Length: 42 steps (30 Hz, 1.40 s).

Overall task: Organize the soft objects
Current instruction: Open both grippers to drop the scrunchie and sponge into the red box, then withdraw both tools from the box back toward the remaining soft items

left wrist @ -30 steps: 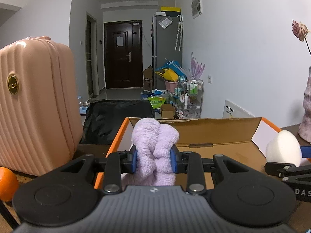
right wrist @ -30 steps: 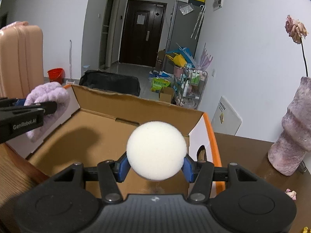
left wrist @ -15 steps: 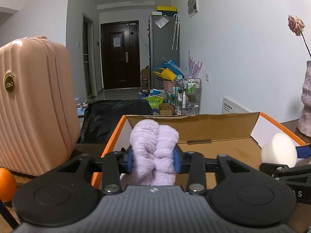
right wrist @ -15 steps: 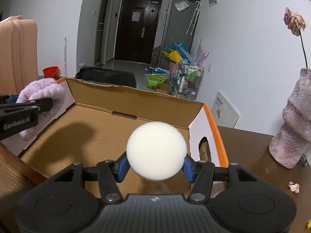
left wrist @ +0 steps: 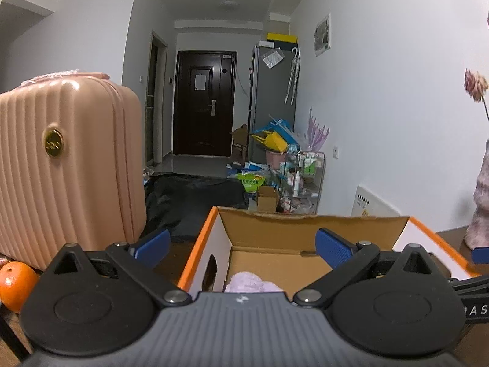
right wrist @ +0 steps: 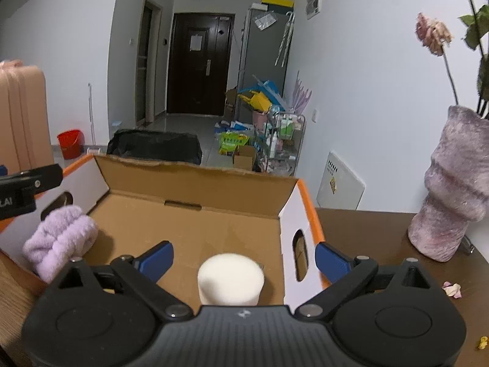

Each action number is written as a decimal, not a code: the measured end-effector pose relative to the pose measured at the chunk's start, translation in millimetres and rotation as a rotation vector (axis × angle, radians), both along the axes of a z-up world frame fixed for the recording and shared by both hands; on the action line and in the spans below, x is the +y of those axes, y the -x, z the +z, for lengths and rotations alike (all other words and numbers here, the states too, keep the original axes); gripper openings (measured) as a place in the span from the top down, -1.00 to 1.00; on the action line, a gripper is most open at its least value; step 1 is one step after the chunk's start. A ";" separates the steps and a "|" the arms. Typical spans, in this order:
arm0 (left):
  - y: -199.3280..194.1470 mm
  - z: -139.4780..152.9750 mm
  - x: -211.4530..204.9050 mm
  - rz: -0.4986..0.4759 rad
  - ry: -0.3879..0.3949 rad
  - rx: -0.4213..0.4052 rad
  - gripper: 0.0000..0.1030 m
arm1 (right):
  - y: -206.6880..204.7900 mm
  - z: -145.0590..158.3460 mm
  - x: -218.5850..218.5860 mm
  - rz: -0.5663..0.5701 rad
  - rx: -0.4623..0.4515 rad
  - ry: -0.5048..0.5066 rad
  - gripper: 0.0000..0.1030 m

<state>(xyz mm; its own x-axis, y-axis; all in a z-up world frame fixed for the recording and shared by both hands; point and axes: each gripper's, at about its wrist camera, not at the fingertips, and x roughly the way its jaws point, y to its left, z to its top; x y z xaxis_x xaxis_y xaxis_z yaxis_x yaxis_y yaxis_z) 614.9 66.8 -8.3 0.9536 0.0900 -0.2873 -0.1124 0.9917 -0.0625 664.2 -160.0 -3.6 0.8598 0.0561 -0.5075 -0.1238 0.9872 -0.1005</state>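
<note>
Two claws opening, nothing pinched, left claw point(left wrist: 241, 246), right claw point(right wrist: 244, 258), "LAI" lettering

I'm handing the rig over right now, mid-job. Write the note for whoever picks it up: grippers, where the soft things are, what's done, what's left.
Left gripper: jaws opening wide, nothing between the pads.
Right gripper: jaws opening wide, pads clear of the sponge.
Fluffy lilac cloth roll: lying inside the orange-edged cardboard box, against its left wall.
White round foam sponge: in the box, near the front right, below the right gripper.
Done: both soft items are in the box.
Left: draw both grippers back out of the box. No other soft item shows on the table in these views; look around before calling it finished.
</note>
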 end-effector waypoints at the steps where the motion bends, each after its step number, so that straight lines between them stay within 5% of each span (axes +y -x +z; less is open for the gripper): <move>1: 2.5 3.5 3.0 0.002 0.007 -0.007 -1.00 | 1.6 3.0 -1.4 -0.003 -0.007 -0.007 -0.98; 14: 42.4 33.0 46.5 0.006 0.067 -0.034 -1.00 | 43.3 37.9 -20.9 -0.001 -0.079 -0.071 -1.00; 42: 124.9 72.9 84.3 0.116 0.038 -0.032 -1.00 | 146.0 62.6 -29.6 0.020 -0.169 -0.071 -1.00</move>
<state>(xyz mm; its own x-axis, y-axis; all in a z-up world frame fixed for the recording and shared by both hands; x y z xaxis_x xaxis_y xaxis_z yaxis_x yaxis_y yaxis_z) 490.0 151.1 64.6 0.9462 0.1895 -0.2622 -0.2233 0.9690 -0.1056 518.2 -189.7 58.9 0.9310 0.1042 -0.3498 -0.1305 0.9901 -0.0522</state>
